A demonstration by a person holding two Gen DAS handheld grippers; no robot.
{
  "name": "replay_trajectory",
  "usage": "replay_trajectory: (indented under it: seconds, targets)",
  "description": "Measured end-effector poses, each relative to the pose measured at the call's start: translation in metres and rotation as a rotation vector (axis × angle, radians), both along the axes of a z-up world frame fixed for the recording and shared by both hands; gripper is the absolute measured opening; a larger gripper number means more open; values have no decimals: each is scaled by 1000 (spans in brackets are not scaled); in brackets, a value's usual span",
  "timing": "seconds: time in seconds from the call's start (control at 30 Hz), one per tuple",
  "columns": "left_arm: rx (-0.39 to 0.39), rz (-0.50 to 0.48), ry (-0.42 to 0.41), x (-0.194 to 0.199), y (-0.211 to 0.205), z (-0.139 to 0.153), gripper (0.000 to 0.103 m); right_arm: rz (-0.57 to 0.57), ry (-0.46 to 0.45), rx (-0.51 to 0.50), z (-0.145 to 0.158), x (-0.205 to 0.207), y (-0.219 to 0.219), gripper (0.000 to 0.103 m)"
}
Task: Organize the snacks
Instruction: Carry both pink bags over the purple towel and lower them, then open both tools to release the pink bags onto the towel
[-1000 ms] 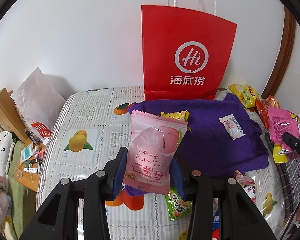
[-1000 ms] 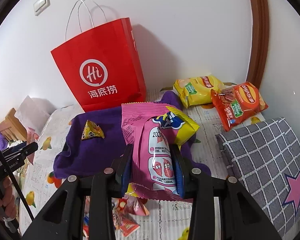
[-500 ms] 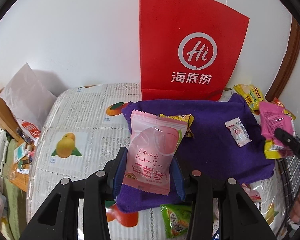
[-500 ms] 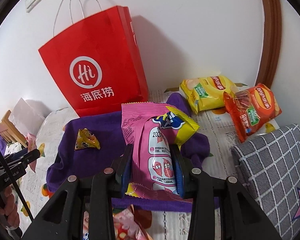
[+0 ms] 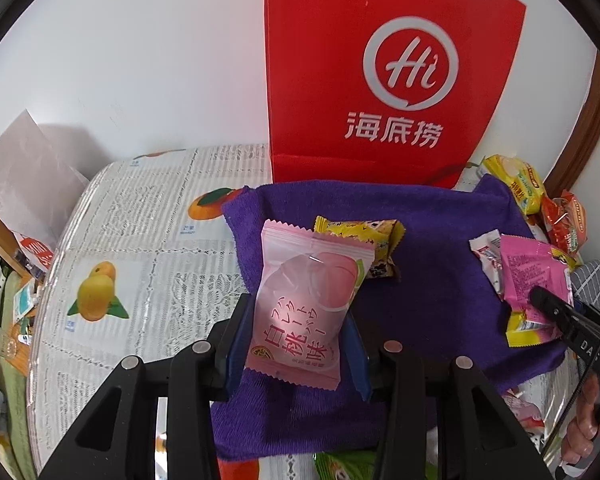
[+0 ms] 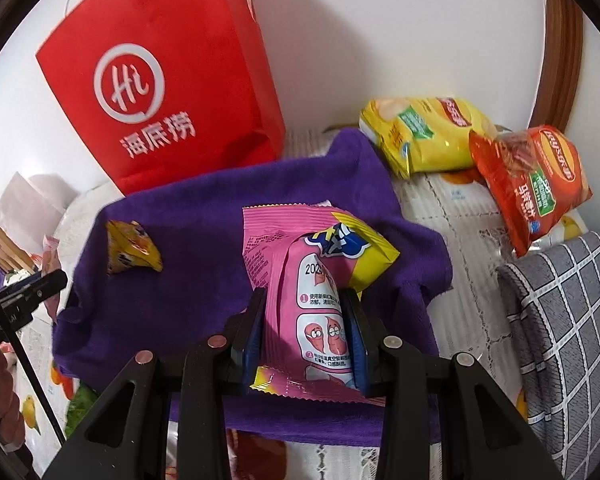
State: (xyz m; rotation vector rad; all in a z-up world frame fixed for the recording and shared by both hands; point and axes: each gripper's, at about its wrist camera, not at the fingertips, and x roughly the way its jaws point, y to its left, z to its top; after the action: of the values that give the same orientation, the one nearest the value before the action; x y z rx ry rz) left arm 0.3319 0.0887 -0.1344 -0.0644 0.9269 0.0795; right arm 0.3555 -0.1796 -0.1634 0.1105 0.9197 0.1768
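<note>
My left gripper (image 5: 298, 316) is shut on a pale pink peach snack packet (image 5: 306, 304) and holds it over the left part of a purple towel (image 5: 432, 280). My right gripper (image 6: 305, 312) is shut on a bright pink and yellow snack bag (image 6: 312, 292) over the towel's right part (image 6: 204, 264); that bag also shows in the left wrist view (image 5: 534, 284). A small yellow snack (image 5: 374, 236) lies on the towel, also in the right wrist view (image 6: 132, 252). A small white packet (image 5: 486, 252) lies partly behind the pink bag. A red paper bag (image 5: 388, 80) stands behind the towel.
A yellow chip bag (image 6: 424, 136) and an orange chip bag (image 6: 536, 188) lie at the back right. A grey checked cushion (image 6: 572, 320) is at the right. More snacks, a green packet (image 5: 340, 466) among them, lie near the towel's front edge. The fruit-print tablecloth (image 5: 140, 260) extends left.
Both grippers have moved forward and closer to the red bag and towel, each still holding its packet. The right gripper's pink bag has come in over the towel beside the white packet.
</note>
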Motion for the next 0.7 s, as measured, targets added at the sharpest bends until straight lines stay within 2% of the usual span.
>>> replay_trajectory:
  seconds: [0.47, 0.7]
  targets:
    - [-16, -53, 59, 15, -15, -27, 40, 3, 10, -17, -13, 4, 1, 37]
    - [-31, -81, 85, 14, -23, -34, 41, 24, 16, 14, -13, 3, -2, 38]
